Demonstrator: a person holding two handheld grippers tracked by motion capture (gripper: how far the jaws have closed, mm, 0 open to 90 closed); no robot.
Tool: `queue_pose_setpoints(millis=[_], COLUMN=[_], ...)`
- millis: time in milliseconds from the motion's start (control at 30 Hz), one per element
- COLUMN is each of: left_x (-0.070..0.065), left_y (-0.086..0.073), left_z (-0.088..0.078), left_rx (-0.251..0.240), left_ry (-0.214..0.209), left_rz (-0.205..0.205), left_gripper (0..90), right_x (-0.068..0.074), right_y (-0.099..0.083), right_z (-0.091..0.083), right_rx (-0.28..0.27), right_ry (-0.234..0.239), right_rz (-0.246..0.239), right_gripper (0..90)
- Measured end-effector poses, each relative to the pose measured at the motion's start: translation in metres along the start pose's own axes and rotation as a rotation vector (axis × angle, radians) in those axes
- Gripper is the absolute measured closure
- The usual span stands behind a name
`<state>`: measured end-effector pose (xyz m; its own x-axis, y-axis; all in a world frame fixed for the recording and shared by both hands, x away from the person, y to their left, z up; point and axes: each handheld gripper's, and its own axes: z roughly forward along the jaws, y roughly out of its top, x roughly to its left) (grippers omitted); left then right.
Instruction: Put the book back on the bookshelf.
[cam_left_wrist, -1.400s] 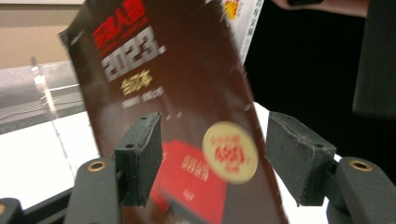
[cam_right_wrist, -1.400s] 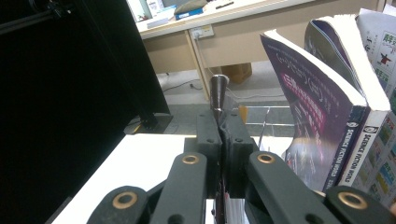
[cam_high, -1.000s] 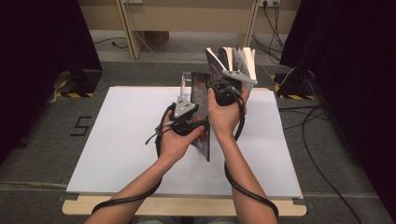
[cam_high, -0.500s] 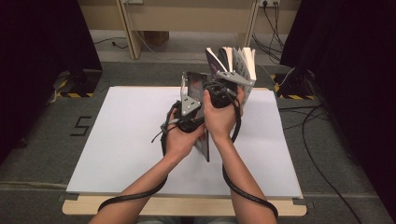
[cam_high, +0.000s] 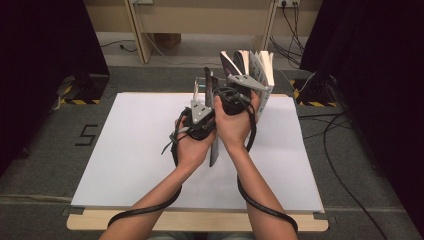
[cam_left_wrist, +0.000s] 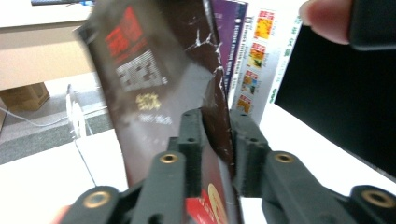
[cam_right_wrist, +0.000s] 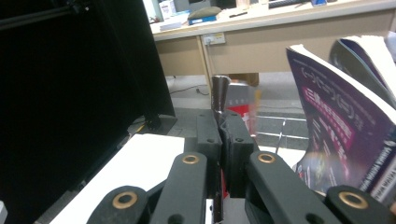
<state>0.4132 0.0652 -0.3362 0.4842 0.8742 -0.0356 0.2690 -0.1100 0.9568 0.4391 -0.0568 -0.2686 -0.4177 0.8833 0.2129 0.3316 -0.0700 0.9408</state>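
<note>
A thin dark brown book (cam_high: 213, 150) with a red block and pale print on its cover (cam_left_wrist: 154, 70) stands upright over the white table, held between both hands. My left gripper (cam_left_wrist: 217, 119) has just been closing its jaws, and they now clamp the cover's edge. In the high view the left gripper (cam_high: 200, 94) sits at the book's left side. My right gripper (cam_right_wrist: 219, 119) is shut on the same book, seen edge-on as a thin dark strip (cam_right_wrist: 217, 93). From above, the right gripper (cam_high: 221, 94) is at the book's right side.
More books (cam_high: 252, 67) lean in a wire stand at the table's far edge, among them a purple one (cam_right_wrist: 341, 126) and a white one with small pictures (cam_left_wrist: 261, 60). White table sheet (cam_high: 125, 150) spreads to the left and right. Black curtains flank the table.
The two hands have drawn together around the dark book. The left gripper's jaws have closed onto its cover. The book now stands more upright, nearer the stand.
</note>
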Motion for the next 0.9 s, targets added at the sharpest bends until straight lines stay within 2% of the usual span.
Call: queue_pose_setpoints(millis=[67,200,267,333,433,533,600,667,733,900], left_x=[0.005,0.011,0.016,0.02,0.023,0.028,0.03,0.033,0.035,0.042], left_y=[-0.003,-0.008,-0.01,-0.01,-0.011,-0.011,-0.011,-0.012,-0.012,-0.009], left_z=[-0.001,-0.003,-0.003,-0.005,-0.006,-0.009,-0.01,-0.012,-0.014,-0.016], left_rx=[-0.005,-0.018,-0.02,-0.028,-0.032,-0.046,-0.052,-0.056,-0.061,-0.071], left_ry=[0.008,0.023,0.026,0.028,0.028,0.028,0.027,0.025,0.028,0.038], left_rz=[-0.017,-0.039,-0.048,-0.06,-0.064,-0.082,-0.088,-0.091,-0.095,-0.103], left_gripper=[84.9,86.5,86.7,86.8,86.8,86.9,86.9,86.9,86.9,86.9], right_x=[0.002,0.004,0.003,0.002,0.0,-0.008,-0.018,-0.033,-0.052,-0.092], right_y=[-0.001,-0.002,-0.002,-0.002,0.0,0.001,-0.002,-0.008,-0.017,-0.045], right_z=[0.003,0.008,0.01,0.011,0.002,-0.012,-0.022,-0.032,-0.045,-0.07], right_rx=[0.011,0.018,0.026,0.048,0.034,0.025,0.036,0.061,0.074,0.134], right_ry=[0.019,0.044,0.059,0.093,0.111,0.132,0.111,0.092,0.044,-0.023], right_rz=[-0.016,-0.032,-0.042,-0.038,-0.045,-0.035,-0.045,-0.033,-0.047,-0.007], right_gripper=[86.8,83.3,77.8,69.6,63.4,61.1,60.7,60.6,60.5,60.3])
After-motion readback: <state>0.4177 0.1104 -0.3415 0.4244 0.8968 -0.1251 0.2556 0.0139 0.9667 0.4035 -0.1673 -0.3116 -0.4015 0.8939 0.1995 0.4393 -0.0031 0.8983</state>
